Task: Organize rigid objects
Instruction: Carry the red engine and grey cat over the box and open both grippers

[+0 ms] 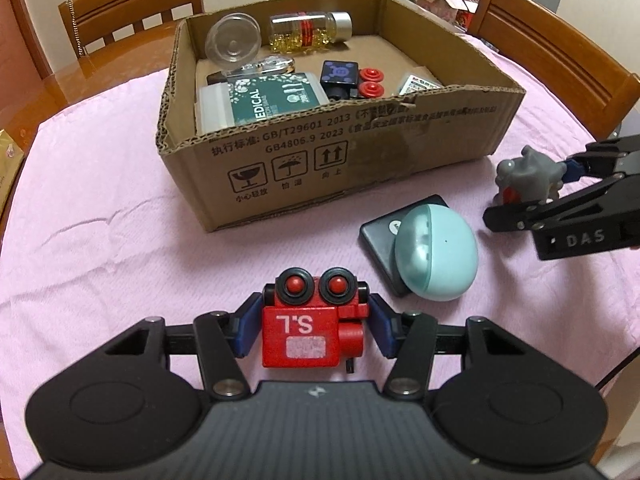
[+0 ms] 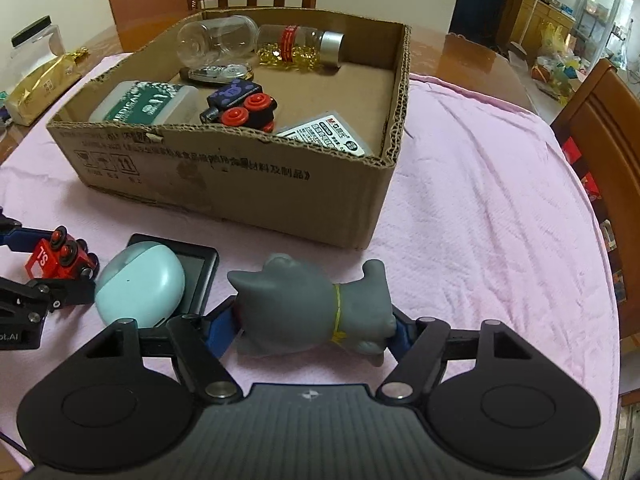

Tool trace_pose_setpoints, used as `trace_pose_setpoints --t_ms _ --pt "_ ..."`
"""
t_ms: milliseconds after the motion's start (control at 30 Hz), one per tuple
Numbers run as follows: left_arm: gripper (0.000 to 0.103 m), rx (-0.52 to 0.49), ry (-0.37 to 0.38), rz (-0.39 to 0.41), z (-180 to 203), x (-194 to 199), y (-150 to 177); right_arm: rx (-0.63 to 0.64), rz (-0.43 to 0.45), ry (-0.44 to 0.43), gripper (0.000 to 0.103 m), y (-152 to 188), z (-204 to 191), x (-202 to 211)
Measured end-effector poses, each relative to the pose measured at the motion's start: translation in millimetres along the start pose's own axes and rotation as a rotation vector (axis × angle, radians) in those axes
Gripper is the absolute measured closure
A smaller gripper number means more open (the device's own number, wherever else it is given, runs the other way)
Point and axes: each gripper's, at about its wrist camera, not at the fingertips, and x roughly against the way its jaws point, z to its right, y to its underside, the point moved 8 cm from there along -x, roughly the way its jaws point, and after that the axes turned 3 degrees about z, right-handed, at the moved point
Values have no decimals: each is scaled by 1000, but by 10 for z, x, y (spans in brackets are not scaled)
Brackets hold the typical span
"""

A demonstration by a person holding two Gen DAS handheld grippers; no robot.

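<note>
Left wrist view shows the left gripper [image 1: 316, 326] fingers clamped on the red toy train [image 1: 314, 320] on the near bench, the right gripper [image 2: 316, 330] clamped on the grey toy figure [image 2: 312, 308]; lifting both toward the cardboard box [image 1: 320, 160] risks colliding.

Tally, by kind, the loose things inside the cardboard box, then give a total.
Clear bottles: 2, an empty bottle and a capsule bottle.
Toy trains: 1, the black train.
Flat packs: 2, a green pack and a white pack.
Shiny oval case: 1.
Total: 6.
</note>
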Motion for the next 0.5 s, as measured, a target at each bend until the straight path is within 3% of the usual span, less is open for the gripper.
trace_pose_setpoints --t_ms 300,500 --pt "51 -98 14 -5 -45 302 -106 116 9 -73 27 -233 -1 422" --pt "52 -177 18 27 -37 562 -273 179 72 -96 27 -586 43 678"
